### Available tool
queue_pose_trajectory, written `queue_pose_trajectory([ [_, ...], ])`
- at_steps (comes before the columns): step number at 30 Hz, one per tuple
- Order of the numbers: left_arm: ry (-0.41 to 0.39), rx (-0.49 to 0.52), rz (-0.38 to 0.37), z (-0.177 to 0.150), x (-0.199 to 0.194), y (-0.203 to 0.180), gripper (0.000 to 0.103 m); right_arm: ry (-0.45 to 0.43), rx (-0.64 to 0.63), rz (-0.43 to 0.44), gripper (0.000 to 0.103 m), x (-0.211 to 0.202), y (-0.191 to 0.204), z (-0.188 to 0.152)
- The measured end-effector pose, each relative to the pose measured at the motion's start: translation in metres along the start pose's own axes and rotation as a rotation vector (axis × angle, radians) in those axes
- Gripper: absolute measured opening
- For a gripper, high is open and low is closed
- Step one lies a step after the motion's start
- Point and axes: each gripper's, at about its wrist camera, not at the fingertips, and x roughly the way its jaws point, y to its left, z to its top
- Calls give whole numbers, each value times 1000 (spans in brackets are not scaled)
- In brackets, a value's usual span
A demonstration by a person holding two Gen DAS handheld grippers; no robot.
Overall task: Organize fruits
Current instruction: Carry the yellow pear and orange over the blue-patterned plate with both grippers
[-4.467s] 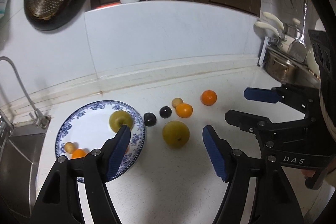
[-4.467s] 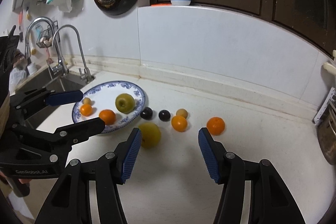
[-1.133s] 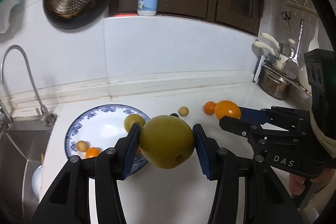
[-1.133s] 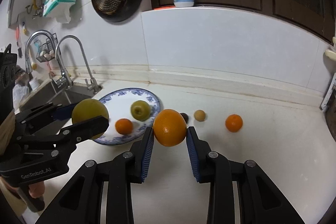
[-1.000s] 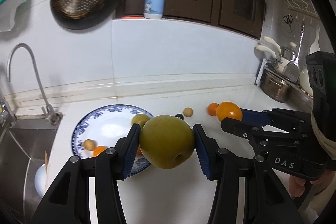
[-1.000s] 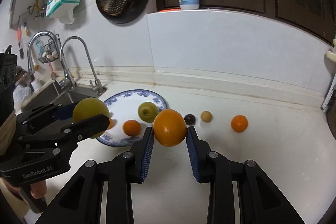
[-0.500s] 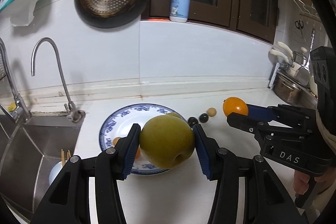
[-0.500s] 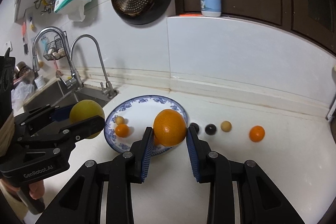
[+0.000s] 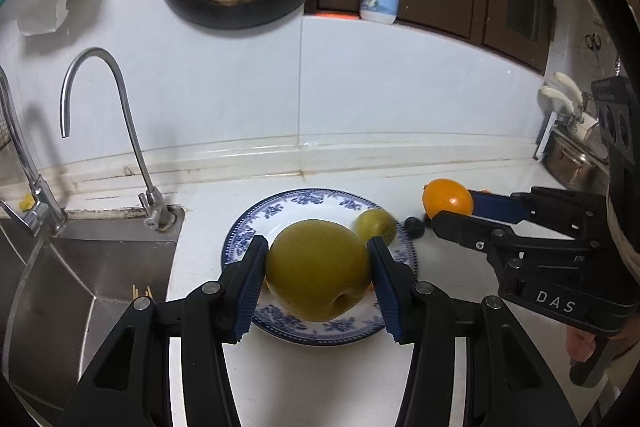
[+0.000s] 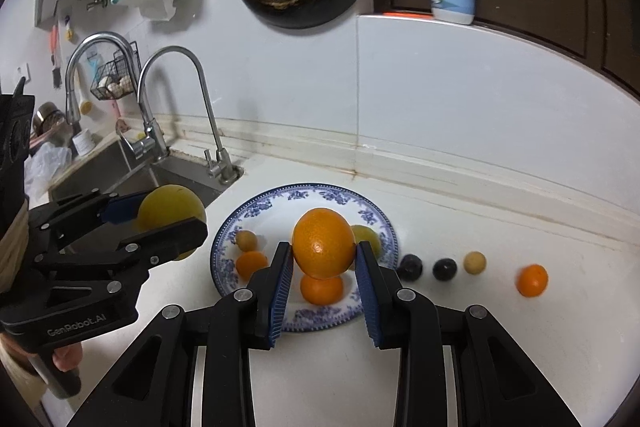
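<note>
- Your left gripper [image 9: 317, 269] is clamped on a large yellow-green pear [image 9: 318, 269], both blue pads pressed against its sides, and it hangs in the air above the near half of the blue-and-white plate [image 9: 256, 227].
- Your right gripper [image 10: 323, 259] is closed on an orange [image 10: 323, 242], pads tight on both sides; in the right wrist view it sits above the middle of that same plate.
- From the left wrist view you can see the right gripper coming in from the right, the orange at its tips near the plate's far right rim.
- On the plate you already have a smaller green-yellow fruit [image 10: 368, 235] at the right side, two small oranges [image 10: 251, 263] and a little tan round fruit [image 10: 245, 239] at the left.
- On the white counter [image 10: 500, 327] to the right of the plate lies a row: two dark plums [image 10: 410, 267], the nearer one just beside the rim, then a tan round fruit [image 10: 475, 261], then a small orange [image 10: 531, 280] farthest out.
- The steel sink [image 9: 80, 279] with its curved tap [image 9: 120, 123] is left of the plate.
</note>
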Motion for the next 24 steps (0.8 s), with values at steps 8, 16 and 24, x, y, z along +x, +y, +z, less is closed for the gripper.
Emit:
queue_pose_trajectory([
  [8, 42, -6, -4, 9, 24, 16, 50, 43, -32, 21, 33, 31, 4, 16],
  [16, 96, -2, -10, 17, 54, 28, 50, 119, -32, 39, 33, 72, -2, 37],
  [24, 195, -24, -36, 25, 99, 44, 50, 238, -58, 45, 33, 123, -9, 51],
])
